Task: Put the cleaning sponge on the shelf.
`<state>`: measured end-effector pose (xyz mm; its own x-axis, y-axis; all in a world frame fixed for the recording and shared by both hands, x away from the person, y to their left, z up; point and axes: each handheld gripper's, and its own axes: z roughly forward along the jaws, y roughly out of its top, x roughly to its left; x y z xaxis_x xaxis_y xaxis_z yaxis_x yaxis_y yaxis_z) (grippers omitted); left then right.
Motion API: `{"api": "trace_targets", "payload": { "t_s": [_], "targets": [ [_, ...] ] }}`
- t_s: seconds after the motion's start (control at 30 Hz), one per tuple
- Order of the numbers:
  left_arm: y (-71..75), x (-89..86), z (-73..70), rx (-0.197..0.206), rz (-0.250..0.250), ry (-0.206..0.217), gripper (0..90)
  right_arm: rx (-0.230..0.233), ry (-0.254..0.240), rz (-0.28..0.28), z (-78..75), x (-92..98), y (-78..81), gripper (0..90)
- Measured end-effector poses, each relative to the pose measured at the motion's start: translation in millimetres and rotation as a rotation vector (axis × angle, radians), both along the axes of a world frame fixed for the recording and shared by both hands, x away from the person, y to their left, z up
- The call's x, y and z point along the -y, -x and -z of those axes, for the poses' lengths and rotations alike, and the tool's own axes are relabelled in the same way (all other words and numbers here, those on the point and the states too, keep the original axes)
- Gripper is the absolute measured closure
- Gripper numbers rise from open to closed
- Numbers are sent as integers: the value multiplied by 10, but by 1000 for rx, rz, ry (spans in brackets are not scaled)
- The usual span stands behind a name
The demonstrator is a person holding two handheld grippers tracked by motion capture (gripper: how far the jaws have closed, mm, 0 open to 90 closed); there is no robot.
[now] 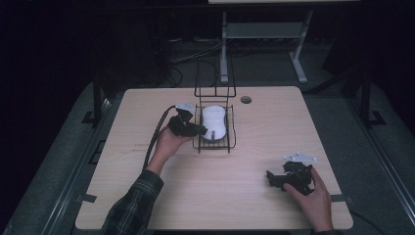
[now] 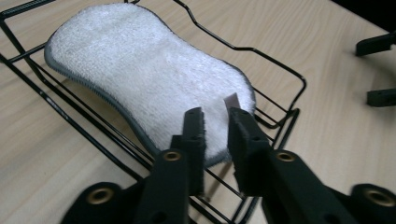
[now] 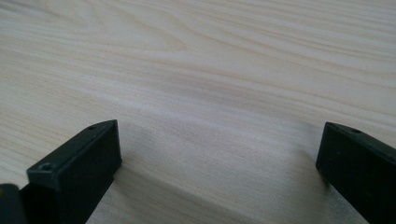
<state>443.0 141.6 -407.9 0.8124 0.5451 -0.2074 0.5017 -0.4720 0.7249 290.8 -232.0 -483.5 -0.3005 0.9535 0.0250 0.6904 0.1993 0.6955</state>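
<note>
- The white sponge [image 1: 214, 122] lies flat in the black wire rack [image 1: 214, 143] at the upper middle of the high view; in the left gripper view the sponge [image 2: 149, 79] runs from the upper left towards the centre, its grey edging resting on the wires of the rack [image 2: 280, 74].
- My left gripper [image 1: 201, 130] sits at the rack's left side in the high view, held in my left hand [image 1: 169, 144], plaid sleeve [image 1: 134, 205] coming in from the lower left.
- In the left gripper view its jaws [image 2: 215, 116] stand over the near end of the sponge with a narrow gap between them — a small pale tab of the sponge shows in that gap, but I cannot tell whether they pinch it.
- My right gripper [image 1: 274, 180] rests at the lower right of the high view under my right hand [image 1: 315, 198], well apart from the rack.
- In the right gripper view its jaws [image 3: 219, 154] stand wide apart, nothing between them — just the pale wood table [image 3: 210, 70].
</note>
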Motion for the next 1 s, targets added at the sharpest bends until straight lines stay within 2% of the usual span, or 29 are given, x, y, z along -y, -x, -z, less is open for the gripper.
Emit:
{"api": "trace_targets", "payload": {
  "t_s": [0.1,0.3,0.33,0.43,0.47,0.53,0.73,0.87,1.0],
  "targets": [
    [43,-36,-16,-9,-17,5,645,0,0,0,0,0,0,0],
    [185,-152,-43,23,-45,-8,430,0,0,0,0,0,0,0],
    [238,-185,-38,43,-64,-16,383,0,0,0,0,0,0,0],
    [296,-228,-29,51,-78,-27,330,0,-1,0,0,0,0,0],
    [347,-258,-20,68,-95,-38,268,-1,-1,0,0,-1,0,0],
    [378,-288,-16,76,-98,-48,257,0,-1,0,0,0,0,0],
    [540,-393,31,94,-117,-80,141,0,0,-1,0,1,0,0],
    [651,-444,63,117,-129,-96,131,0,0,-1,0,1,0,0],
    [761,-509,96,132,-146,-94,130,0,0,-1,0,1,0,0]
  ]
}}
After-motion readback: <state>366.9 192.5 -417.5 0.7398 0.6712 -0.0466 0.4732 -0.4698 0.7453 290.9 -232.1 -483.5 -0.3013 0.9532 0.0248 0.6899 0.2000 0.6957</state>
